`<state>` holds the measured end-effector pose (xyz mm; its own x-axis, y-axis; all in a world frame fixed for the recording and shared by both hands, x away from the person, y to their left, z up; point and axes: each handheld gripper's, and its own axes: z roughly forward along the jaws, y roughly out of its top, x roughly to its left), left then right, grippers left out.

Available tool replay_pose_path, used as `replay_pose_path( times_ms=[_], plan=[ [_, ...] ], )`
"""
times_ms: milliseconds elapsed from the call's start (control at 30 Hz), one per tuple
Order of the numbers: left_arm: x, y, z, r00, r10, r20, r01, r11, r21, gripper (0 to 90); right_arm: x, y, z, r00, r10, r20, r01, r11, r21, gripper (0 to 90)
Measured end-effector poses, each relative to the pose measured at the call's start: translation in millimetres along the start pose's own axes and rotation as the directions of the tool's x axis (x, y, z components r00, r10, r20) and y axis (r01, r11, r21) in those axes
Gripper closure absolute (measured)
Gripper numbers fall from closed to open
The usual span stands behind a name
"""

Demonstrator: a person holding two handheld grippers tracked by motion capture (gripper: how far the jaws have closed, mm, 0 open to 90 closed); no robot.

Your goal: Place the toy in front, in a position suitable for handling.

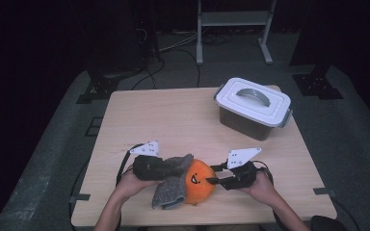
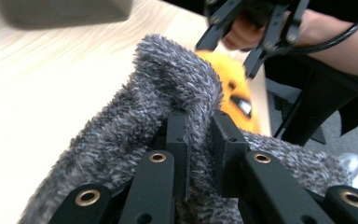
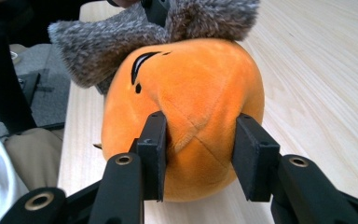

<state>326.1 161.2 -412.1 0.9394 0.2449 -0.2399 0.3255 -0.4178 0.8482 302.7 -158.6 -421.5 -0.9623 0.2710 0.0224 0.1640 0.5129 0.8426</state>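
The left hand-held gripper point(image 2: 198, 140) has its jaws pinched tight on a fold of the fuzzy grey cloth point(image 2: 168, 93), the pile bunched up between the pads. That cloth drapes over the orange plush toy point(image 1: 200, 180) from about its nine o'clock side and spills down toward the bench's near edge.

The right hand-held gripper point(image 3: 200, 154) comes in from the toy's three o'clock. Its jaws stand partway in, one pad on each flank of the round orange body; the pads dent the plush, so it looks gripped, though I can't swear how firmly.

The toy sits on the pale wooden bench point(image 1: 164, 115) at roughly six o'clock, near the front edge, face toward the right hand.

Well apart, at about one o'clock on the bench, stands a lidded plastic box point(image 1: 253, 108), its white lid on.
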Motion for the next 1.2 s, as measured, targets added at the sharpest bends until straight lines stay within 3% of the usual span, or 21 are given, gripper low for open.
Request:
replay_pose_path(
  times_ms=[100,133,167,200,300,433,500,533,567,600,633,667,700,733,767,867,900,933,1033,1133,1200],
  plan=[
    [1.5,-2.3,-1.3,0.9998,-0.016,0.012,0.016,0.9999,-0.003,79.3,-2.5,-1.3,-1.3,1.0000,0.005,0.003,-0.005,1.000,0.000,57.5],
    [0.3,-2.2,0.5,0.9996,-0.016,0.022,0.016,0.9999,0.000,79.4,-3.2,-1.5,-1.5,0.9999,0.014,-0.010,-0.014,1.000,-0.002,54.4],
    [-2.4,-1.4,4.0,0.9992,-0.008,0.039,0.008,0.9999,0.012,79.4,-4.7,-0.6,-2.2,0.9984,0.040,-0.040,-0.040,0.999,-0.003,45.7],
    [-2.4,-1.4,4.0,0.9992,-0.008,0.039,0.008,0.9999,0.012,79.3,-4.7,-0.6,-2.2,0.9984,0.040,-0.040,-0.040,0.999,-0.003,45.7],
    [-8.5,0.9,10.9,0.9953,0.004,0.097,-0.006,0.9999,0.016,79.2,-7.3,1.3,-5.3,0.9892,0.100,-0.107,-0.104,0.994,-0.024,33.1],
    [-13.6,3.4,16.8,0.9918,0.019,0.126,-0.023,0.9993,0.030,79.1,-3.5,2.6,-0.3,0.9889,0.111,-0.099,-0.112,0.994,-0.003,29.8],
    [-14.2,4.6,18.2,0.9928,0.026,0.116,-0.031,0.9989,0.037,79.1,-1.7,1.2,5.0,0.9897,0.121,-0.076,-0.121,0.993,0.003,34.6],
    [-13.9,5.4,17.1,0.9935,0.026,0.111,-0.029,0.9990,0.032,79.2,-0.6,0.5,5.8,0.9918,0.110,-0.065,-0.111,0.994,0.000,42.5],
    [-13.6,6.1,16.1,0.9939,0.026,0.107,-0.029,0.9993,0.024,79.2,2.4,2.4,3.6,0.9972,0.066,-0.037,-0.066,0.998,-0.005,49.4],
    [-13.7,7.6,14.3,0.9946,0.030,0.099,-0.032,0.9994,0.016,79.2,2.4,2.4,3.6,0.9972,0.066,-0.037,-0.066,0.998,-0.005,49.4],
    [-16.0,12.3,9.7,0.9961,0.051,0.072,-0.051,0.9987,-0.011,79.3,5.1,6.4,0.9,0.9995,0.032,-0.003,-0.032,0.999,-0.021,53.5],
    [-16.0,12.3,9.7,0.9961,0.051,0.072,-0.051,0.9987,-0.011,79.3,5.1,6.4,0.9,0.9995,0.032,-0.003,-0.032,0.999,-0.021,53.5],
    [-20.2,19.1,4.9,0.9959,0.072,0.055,-0.068,0.9956,-0.065,79.3,9.9,10.8,-1.8,0.9993,-0.026,0.027,0.027,0.998,-0.057,54.7],
    [-20.2,19.1,4.9,0.9959,0.072,0.055,-0.068,0.9956,-0.065,79.3,9.9,10.8,-1.8,0.9993,-0.026,0.027,0.027,0.998,-0.057,54.7],
    [-25.3,24.9,3.6,0.9953,0.090,0.037,-0.086,0.9924,-0.088,79.3,14.7,14.6,-2.9,0.9937,-0.099,0.052,0.103,0.992,-0.073,54.7],
    [-27.3,26.7,5.9,0.9948,0.102,0.007,-0.101,0.9924,-0.071,79.2,17.4,13.8,-1.1,0.9891,-0.143,0.036,0.145,0.987,-0.070,54.6],
    [-23.7,22.3,8.7,0.9968,0.073,-0.032,-0.075,0.9958,-0.053,79.1,17.2,12.4,-1.3,0.9883,-0.149,0.035,0.151,0.986,-0.068,54.6],
    [-23.7,22.3,8.7,0.9968,0.073,-0.032,-0.075,0.9958,-0.053,78.6,16.5,11.5,-2.0,0.9873,-0.155,0.036,0.156,0.986,-0.054,54.6],
    [-11.4,14.2,4.8,0.9977,0.006,-0.068,-0.009,0.9988,-0.048,78.6,12.2,7.8,-4.8,0.9888,-0.147,0.024,0.148,0.988,-0.040,54.6],
    [-6.1,8.7,2.4,0.9981,-0.023,-0.056,0.022,0.9993,-0.030,78.6,8.1,4.9,-7.7,0.9907,-0.135,0.021,0.135,0.991,-0.025,54.0],
    [-3.6,3.8,3.4,0.9986,-0.038,-0.036,0.037,0.9991,-0.021,78.6,1.6,1.5,-10.3,0.9961,-0.088,0.006,0.088,0.996,-0.017,50.3]
  ],
)
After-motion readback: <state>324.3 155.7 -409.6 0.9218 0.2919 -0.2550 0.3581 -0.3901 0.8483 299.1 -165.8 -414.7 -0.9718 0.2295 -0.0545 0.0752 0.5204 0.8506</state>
